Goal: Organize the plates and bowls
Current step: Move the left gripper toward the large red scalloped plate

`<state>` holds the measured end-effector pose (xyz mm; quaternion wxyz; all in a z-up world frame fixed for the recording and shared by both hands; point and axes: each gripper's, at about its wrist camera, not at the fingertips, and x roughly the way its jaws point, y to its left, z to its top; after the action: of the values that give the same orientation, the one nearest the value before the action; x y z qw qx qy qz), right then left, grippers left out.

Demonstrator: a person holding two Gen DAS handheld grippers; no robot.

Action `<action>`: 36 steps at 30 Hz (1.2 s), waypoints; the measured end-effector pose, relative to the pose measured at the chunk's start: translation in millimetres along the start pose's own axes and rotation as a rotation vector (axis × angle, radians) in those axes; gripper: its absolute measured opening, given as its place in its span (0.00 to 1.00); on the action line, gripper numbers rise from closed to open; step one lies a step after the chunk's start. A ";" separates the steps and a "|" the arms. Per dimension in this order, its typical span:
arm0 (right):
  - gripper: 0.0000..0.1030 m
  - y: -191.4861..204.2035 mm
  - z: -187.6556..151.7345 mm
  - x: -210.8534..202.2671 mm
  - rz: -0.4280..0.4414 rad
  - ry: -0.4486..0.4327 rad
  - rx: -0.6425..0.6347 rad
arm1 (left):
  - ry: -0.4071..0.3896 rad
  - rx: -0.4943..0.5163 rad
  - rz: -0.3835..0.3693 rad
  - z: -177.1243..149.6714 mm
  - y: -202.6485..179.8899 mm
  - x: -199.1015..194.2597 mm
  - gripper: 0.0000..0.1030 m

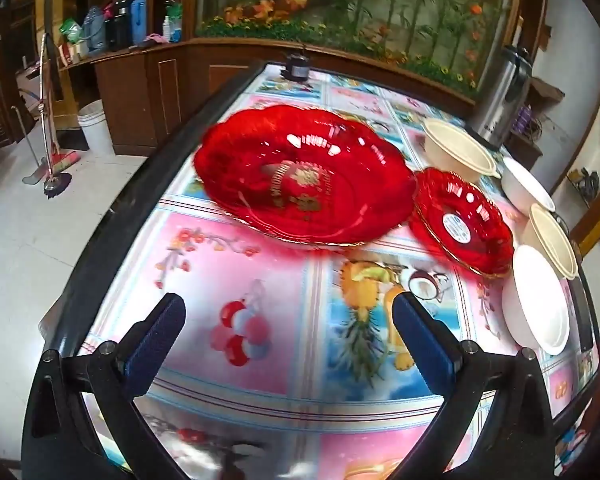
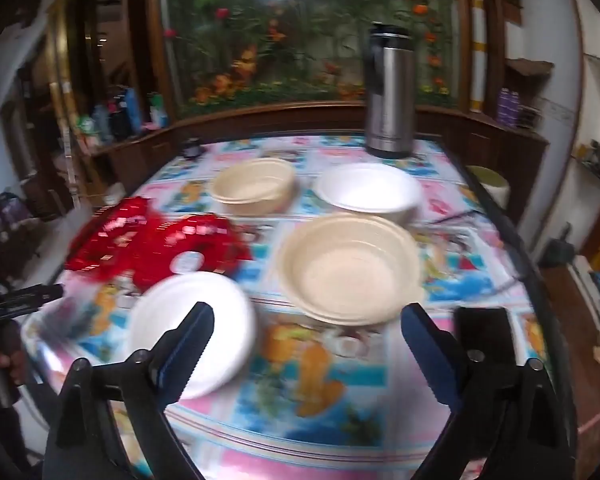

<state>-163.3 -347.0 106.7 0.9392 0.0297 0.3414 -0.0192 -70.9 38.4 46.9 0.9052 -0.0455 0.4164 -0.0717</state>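
Both claws are seen held wide and empty above a table point(image 1: 260, 264) covered in a fruit-print cloth: the left gripper point(image 1: 288, 322) near a large red plate point(image 1: 304, 176), which touches a small red plate point(image 1: 462, 222) at its right. Before the right gripper point(image 2: 306, 330), two cream bowls point(image 2: 350, 268) and two white bowls point(image 2: 194, 328) are spread; a steel flask point(image 2: 390, 92) stands at the far edge.

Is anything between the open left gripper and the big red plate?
Nothing visible. The left gripper hangs open over bare tablecloth, and the big red plate lies straight ahead; the small red plate sits to its right.
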 end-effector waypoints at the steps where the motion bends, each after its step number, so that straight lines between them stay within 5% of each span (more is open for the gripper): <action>1: 0.89 7.2 5.0 2.5 0.037 0.004 -0.004 | -0.007 -0.009 0.004 0.2 3.1 -2.2 0.99; 5: 0.83 18.7 18.1 3.9 0.180 0.024 0.047 | -0.012 -0.031 0.011 -0.8 13.2 -7.1 0.99; 13: 0.82 69.1 37.5 22.9 0.287 0.075 -0.007 | -0.025 -0.046 0.031 0.8 23.9 -13.3 0.99; 36: 0.72 148.2 67.8 59.2 0.402 0.182 -0.108 | 0.014 -0.063 0.036 24.5 53.5 -3.6 0.99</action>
<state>-66.2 -204.7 126.9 0.8897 0.0485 0.4125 0.1894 -49.6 92.3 57.9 0.9015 -0.0658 0.4256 -0.0425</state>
